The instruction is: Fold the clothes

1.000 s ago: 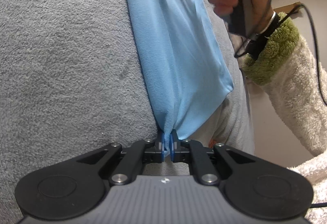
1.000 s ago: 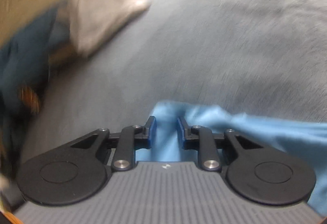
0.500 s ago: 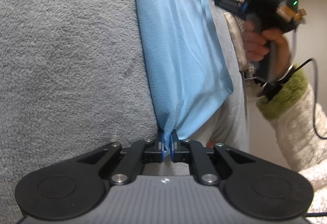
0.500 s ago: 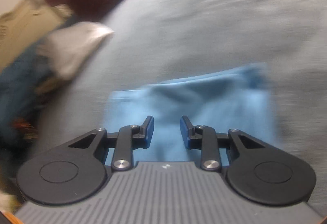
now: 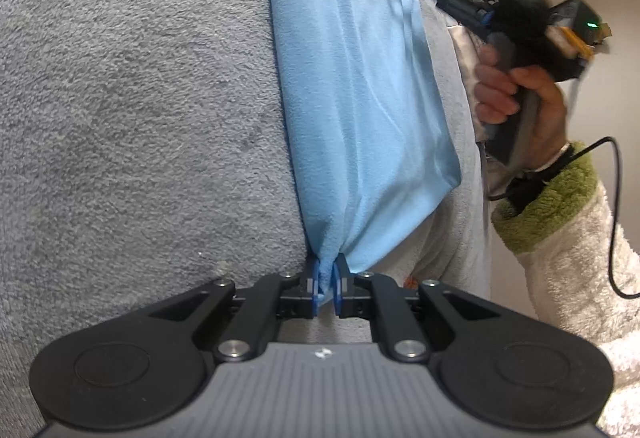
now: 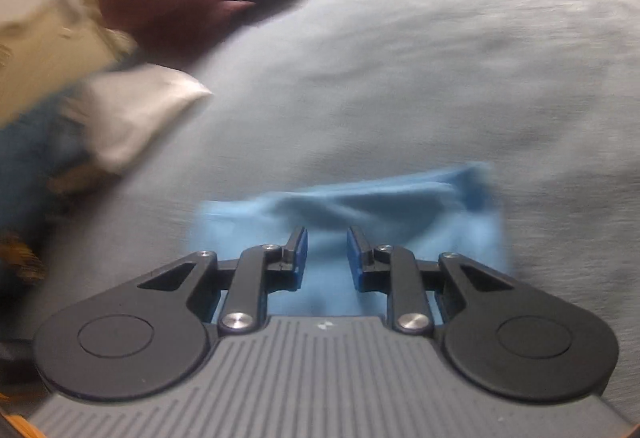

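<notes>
Cloth [image 5: 360, 98]: light blue, lying as a long band on grey blanket [image 5: 140, 98], apparently doubled | Left gripper [image 5: 327, 284]: clenched on near corner | Right gripper [image 6: 327, 252]: jaws parted, empty, over far end | Progress: judged mid-fold; further folds likely left.

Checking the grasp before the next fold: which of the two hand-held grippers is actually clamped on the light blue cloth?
The left hand-held gripper: its fingers pinch a corner of the light blue cloth. The right hand-held gripper is open, with cloth visible between its fingers.
</notes>
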Motion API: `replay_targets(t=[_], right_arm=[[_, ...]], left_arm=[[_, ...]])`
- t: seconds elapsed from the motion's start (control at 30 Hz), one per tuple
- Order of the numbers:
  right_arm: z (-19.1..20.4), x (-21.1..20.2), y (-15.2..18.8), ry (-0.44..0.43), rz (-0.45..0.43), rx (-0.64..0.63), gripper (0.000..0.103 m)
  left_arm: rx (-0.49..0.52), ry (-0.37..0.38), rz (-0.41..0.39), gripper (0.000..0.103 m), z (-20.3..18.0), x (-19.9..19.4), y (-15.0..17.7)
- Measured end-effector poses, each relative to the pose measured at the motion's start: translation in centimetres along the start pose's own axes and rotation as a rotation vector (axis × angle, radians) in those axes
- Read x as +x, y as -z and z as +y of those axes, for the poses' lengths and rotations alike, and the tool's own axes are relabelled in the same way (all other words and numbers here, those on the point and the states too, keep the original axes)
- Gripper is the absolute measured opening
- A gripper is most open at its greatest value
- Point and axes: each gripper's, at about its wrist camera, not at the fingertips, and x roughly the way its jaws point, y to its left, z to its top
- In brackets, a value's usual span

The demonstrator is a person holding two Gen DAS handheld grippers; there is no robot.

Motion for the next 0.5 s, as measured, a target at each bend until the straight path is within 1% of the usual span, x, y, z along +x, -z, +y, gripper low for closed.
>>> replay_targets(t=[0.07,0.1,0.13,0.4,0.5], right_arm=[[0.2,-1.1,0.8,-0.002,-0.001,-0.017,0.000],[0.3,-1.6,1.2,-0.002,-0.002,-0.026,0.000],[0.3,-2.2,1.6,-0.003,-0.002,-0.034,0.007],[1.0,-6.5,4.8,-0.009,-0.006,-0.103,0.007],[0.7,-6.6,7.3,0.156,0.067,-0.211,0.006]], left_arm=[[0.000,-0.004,-0.001,0.010,-0.9,0.8,-0.2],[0.000,-0.006,0.000,0.010,-1.2,1.1,-0.2],[0.000,-0.008,0.000,0.010,-1.4,1.4,-0.2],[-0.002,-0.020,0.000,0.012,-3.7,3.7,-0.9],[-0.001,-0.020,-0.002,0.019,-4.4,4.0,-1.0]])
